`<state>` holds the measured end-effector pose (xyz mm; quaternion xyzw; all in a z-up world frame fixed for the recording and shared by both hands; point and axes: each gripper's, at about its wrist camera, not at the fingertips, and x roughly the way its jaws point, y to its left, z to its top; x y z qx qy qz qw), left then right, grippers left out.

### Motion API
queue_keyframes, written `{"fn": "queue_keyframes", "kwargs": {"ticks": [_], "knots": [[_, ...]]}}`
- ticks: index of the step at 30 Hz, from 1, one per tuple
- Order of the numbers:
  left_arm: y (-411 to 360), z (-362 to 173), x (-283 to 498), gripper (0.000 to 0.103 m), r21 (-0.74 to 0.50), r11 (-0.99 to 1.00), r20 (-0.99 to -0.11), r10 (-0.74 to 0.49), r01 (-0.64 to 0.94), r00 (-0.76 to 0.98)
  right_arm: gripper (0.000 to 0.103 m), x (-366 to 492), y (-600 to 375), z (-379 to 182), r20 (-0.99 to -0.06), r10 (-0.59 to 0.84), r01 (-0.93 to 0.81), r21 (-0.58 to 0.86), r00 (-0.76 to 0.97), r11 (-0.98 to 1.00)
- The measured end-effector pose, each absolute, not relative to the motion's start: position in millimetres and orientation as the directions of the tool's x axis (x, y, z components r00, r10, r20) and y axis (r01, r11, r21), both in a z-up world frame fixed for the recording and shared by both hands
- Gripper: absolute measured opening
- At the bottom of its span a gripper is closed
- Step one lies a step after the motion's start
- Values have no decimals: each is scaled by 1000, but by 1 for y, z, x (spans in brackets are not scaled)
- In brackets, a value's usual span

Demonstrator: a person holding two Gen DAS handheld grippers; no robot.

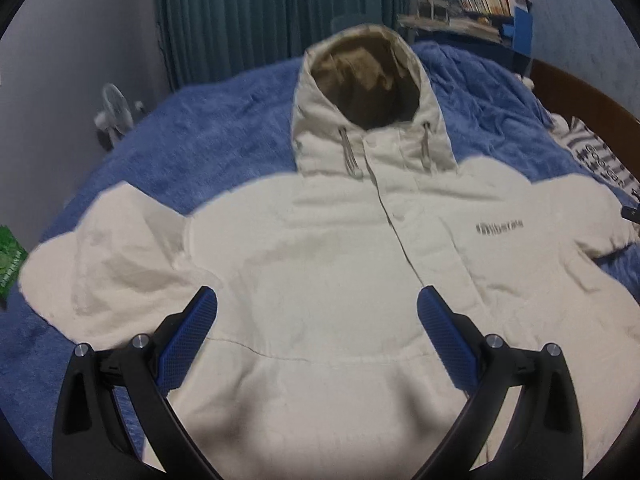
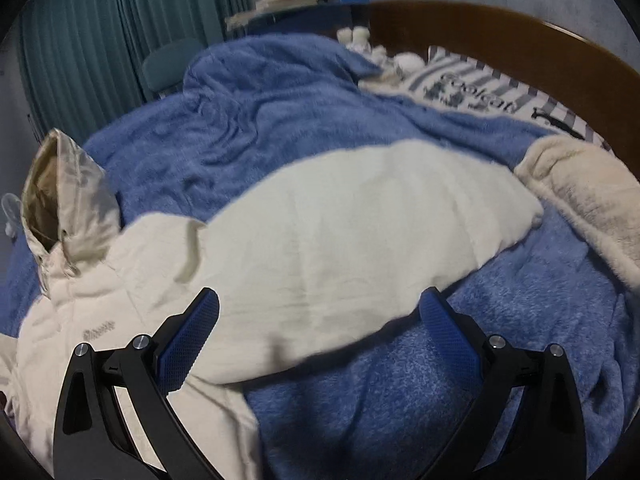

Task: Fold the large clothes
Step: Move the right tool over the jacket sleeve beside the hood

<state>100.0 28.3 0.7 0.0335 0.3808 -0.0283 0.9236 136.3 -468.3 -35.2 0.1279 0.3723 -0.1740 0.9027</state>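
A cream hooded jacket (image 1: 320, 264) lies face up and spread flat on a blue blanket (image 1: 224, 120), its tan-lined hood (image 1: 364, 84) pointing away from me. My left gripper (image 1: 317, 308) hovers open over the jacket's lower front, with nothing between its blue pads. In the right wrist view the same jacket's sleeve (image 2: 360, 232) stretches out to the right across the blanket (image 2: 400, 400). My right gripper (image 2: 319, 312) is open just above that sleeve's lower edge and holds nothing. The hood (image 2: 64, 200) shows at the far left there.
A brown wooden bed frame (image 2: 500, 36) curves along the right. A striped printed cloth (image 2: 480, 92) and a cream fleece throw (image 2: 592, 216) lie near it. A small white fan (image 1: 114, 114) stands left of the bed, teal curtains (image 1: 272, 12) and a cluttered blue shelf (image 1: 492, 12) behind.
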Motion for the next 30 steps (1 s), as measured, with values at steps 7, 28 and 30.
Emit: {"fn": "queue_keyframes", "kwargs": {"ticks": [7, 28, 30], "knots": [[49, -25, 106, 96, -85, 995, -755, -100, 54, 648, 97, 142, -464, -47, -745, -208, 384, 70, 634, 920], [40, -40, 109, 96, -109, 989, -786, -147, 100, 601, 31, 134, -553, -88, -642, -75, 512, 531, 763, 675], [41, -41, 111, 96, -111, 989, -787, -146, 95, 600, 17, 128, -559, -88, -605, -72, 501, 581, 793, 641]]}}
